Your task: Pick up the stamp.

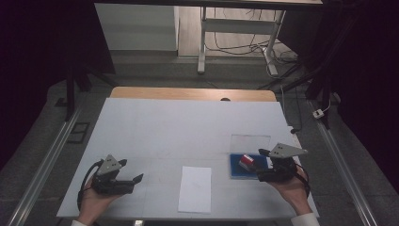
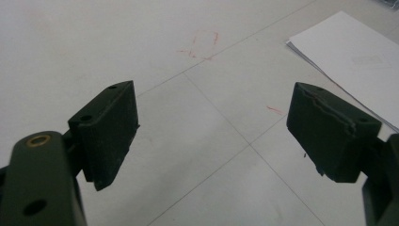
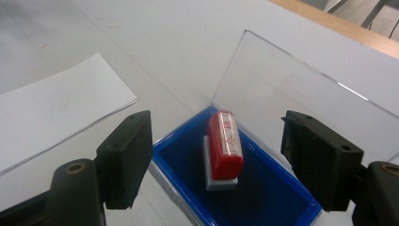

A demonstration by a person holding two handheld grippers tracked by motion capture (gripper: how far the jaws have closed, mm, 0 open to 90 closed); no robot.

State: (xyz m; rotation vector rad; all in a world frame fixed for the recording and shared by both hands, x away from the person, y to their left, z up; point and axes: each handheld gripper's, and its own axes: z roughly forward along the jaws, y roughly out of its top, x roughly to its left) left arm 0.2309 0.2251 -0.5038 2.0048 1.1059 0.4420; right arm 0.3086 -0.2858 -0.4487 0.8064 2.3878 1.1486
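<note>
- high view: right gripper (image 1: 266, 165) is hovering at the near right of the table (image 1: 155, 127), jaws standing wide and holding nothing, tips just beside the red stamp (image 1: 246, 162). the stamp is sitting on the blue ink pad (image 1: 236, 168), whose clear lid (image 1: 250, 143) is lying open behind it. left gripper (image 1: 134, 181) is resting low at the near left, also wide and empty, well apart from the pad. a white paper sheet (image 1: 195, 189) is lying between the two grippers.
- left gripper view: the black jaws are gaping over bare table, nothing between them; the sheet's corner (image 2: 350, 56) is showing off to the upper right.
- right gripper view: the stamp (image 3: 225, 145) is standing slightly tilted on its grey base, in the pad's near half, ahead of the jaws and roughly centred in the gap, not yet between the pads. the lid (image 3: 301, 89) is standing up just behind it.
- risk, as judged: closing off-centre could be tipping the stamp over, since it is already leaning; pushing too far forward could be knocking the lid or dragging the light pad (image 3: 268, 193) along the table; gripping the rounded red top may be letting it slip.
</note>
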